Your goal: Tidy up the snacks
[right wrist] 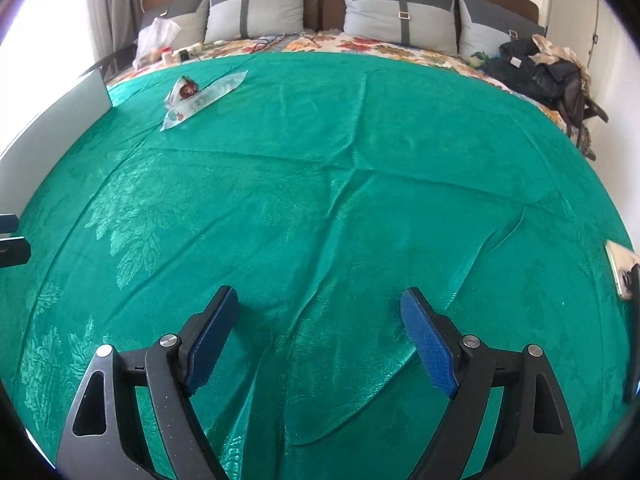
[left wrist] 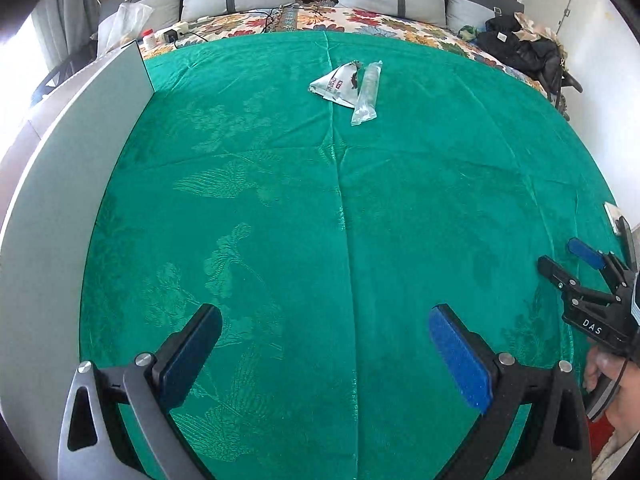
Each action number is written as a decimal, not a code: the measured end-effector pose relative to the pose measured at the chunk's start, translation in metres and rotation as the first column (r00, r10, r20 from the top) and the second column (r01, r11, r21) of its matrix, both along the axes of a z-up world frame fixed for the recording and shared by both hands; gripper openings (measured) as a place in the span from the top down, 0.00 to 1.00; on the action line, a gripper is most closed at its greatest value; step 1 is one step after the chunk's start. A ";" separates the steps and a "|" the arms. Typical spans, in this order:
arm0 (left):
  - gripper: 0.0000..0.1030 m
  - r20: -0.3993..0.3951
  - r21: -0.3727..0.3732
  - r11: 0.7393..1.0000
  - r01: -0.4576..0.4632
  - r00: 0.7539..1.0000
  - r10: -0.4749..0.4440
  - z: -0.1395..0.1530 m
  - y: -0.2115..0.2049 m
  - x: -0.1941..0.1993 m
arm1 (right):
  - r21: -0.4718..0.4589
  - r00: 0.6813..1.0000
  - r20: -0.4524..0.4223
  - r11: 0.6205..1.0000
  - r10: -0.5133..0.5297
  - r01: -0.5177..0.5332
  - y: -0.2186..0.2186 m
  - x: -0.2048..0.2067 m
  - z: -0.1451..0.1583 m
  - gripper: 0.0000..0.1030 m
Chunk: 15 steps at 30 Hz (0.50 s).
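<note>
Snacks lie together far up the green cloth, well apart from both tools: a crumpled printed packet and a long clear sleeve that rests against it and partly over its edge; from the right wrist view the same pair sits at the upper left, packet beside sleeve; the left gripper hangs low over the near cloth with its jaws spread wide and nothing between them; the right gripper is likewise parted wide and empty, and shows again at the right edge of the left view; a pale grey panel stands upright along the left side, perhaps the wall of a box meant to receive the snacks, though that is a guess; the likely trouble is that the two items overlap, so a pinch aimed at one may drag or lift the other, and the slick sleeve could slip from the pads; the cloth is loose and creased, so a low approach may catch a fold and pull the snacks along; what the sleeve contains is too faint to tell, the packet's print is unreadable, the panel's far side is hidden, and a pale flat object at the right rim is cut off.
</note>
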<state>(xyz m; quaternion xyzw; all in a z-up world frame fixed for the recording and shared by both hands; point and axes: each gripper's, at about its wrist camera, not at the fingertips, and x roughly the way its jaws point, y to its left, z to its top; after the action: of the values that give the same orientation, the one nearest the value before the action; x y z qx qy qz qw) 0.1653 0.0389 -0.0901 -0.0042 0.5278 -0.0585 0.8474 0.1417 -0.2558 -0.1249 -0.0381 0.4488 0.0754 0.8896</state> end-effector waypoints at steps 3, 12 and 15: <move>0.01 -0.003 -0.002 1.000 -0.020 1.000 0.020 -0.004 0.005 0.011 | 0.000 1.000 -0.002 1.000 0.002 -0.002 0.001 0.000 -0.001 0.14; 0.01 0.087 -0.049 0.998 -0.035 0.995 0.039 0.008 0.005 0.083 | 0.004 1.000 -0.004 1.000 0.006 -0.006 0.001 0.000 0.000 0.12; 0.04 0.099 -0.064 0.998 -0.021 0.995 0.028 0.009 -0.005 0.116 | 0.004 1.000 -0.007 1.000 0.008 -0.008 0.001 0.000 -0.001 0.10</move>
<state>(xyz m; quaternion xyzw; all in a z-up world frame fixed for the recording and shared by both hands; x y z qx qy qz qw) 0.2813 0.0339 -0.0810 -0.0345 0.4827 -0.0647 0.8727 0.1420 -0.2545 -0.1254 -0.0380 0.4515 0.0799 0.8879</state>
